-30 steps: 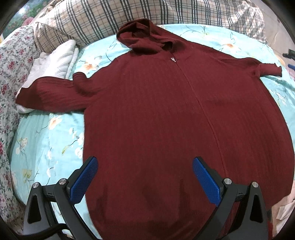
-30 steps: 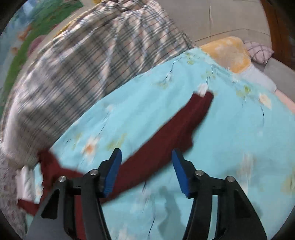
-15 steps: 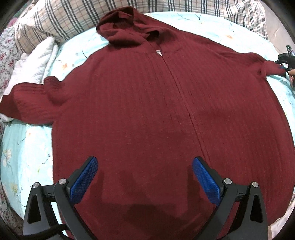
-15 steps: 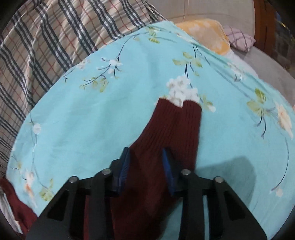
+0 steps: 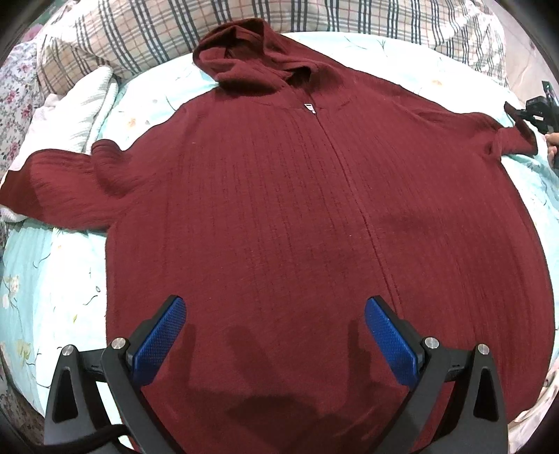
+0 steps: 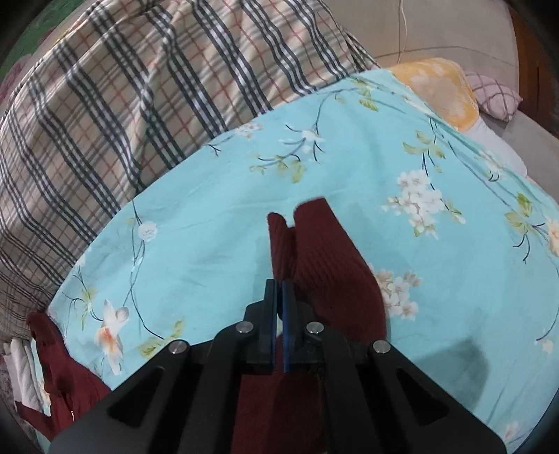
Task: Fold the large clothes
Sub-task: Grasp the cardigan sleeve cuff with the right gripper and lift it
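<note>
A dark red ribbed zip hoodie (image 5: 297,216) lies flat, front up, on the bed, hood at the far end and both sleeves spread out. My left gripper (image 5: 276,331) is open and empty, hovering above the hoodie's lower body. My right gripper (image 6: 278,290) is shut on the hoodie's right sleeve (image 6: 325,258) near the cuff, and the cuff bunches up ahead of the fingers. The right gripper also shows in the left wrist view (image 5: 539,111) at the far right sleeve end.
The bed has a light blue floral sheet (image 6: 216,216). A plaid blanket (image 5: 146,31) lies along the head end, also in the right wrist view (image 6: 122,104). A white folded cloth (image 5: 73,104) sits by the left sleeve. A yellow pillow (image 6: 436,83) lies beyond the bed's edge.
My right gripper closed its fingers onto the right sleeve near the cuff. My left gripper moved in over the hoodie's body and stays open.
</note>
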`<state>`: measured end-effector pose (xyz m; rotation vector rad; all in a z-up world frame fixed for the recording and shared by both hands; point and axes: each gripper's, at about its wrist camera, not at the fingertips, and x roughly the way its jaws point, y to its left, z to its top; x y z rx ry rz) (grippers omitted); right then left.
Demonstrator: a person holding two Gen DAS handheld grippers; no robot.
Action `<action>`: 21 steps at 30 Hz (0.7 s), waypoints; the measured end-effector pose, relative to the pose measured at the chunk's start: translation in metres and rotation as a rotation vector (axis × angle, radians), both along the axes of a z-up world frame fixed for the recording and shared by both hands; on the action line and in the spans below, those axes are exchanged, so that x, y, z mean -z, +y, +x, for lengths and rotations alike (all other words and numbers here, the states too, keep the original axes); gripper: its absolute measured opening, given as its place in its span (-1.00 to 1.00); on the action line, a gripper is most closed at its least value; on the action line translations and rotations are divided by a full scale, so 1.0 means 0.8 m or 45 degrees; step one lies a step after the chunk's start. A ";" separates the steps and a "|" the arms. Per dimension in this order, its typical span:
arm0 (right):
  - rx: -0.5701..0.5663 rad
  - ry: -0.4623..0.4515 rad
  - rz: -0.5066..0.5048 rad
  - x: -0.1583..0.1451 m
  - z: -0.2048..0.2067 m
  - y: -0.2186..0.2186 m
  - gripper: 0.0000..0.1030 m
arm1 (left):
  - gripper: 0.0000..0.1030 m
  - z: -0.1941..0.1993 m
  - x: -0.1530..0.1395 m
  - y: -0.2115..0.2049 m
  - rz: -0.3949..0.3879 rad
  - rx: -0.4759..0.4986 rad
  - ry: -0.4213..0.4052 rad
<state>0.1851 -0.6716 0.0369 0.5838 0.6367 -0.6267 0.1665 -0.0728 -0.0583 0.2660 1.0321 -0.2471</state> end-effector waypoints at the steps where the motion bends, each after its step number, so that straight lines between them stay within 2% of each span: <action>1: -0.015 -0.009 0.006 -0.001 0.002 0.004 -0.96 | 0.99 -0.001 -0.001 0.003 -0.002 -0.004 -0.001; 6: -0.175 -0.089 0.068 -0.018 0.017 0.053 -0.96 | 0.99 0.000 0.000 0.017 -0.020 -0.027 0.006; 9: -0.341 -0.143 0.125 -0.026 0.032 0.110 -0.96 | 0.99 0.003 0.000 0.021 -0.049 -0.040 0.015; 12: -0.543 -0.174 0.188 -0.024 0.060 0.190 -0.96 | 0.99 0.012 0.000 0.030 -0.128 -0.060 0.038; 17: -0.846 -0.234 0.372 0.001 0.113 0.326 -0.96 | 0.99 0.026 -0.007 0.061 -0.300 -0.108 0.082; 21: -1.066 -0.204 0.468 0.031 0.154 0.448 -0.96 | 0.99 0.032 -0.011 0.092 -0.415 -0.146 0.100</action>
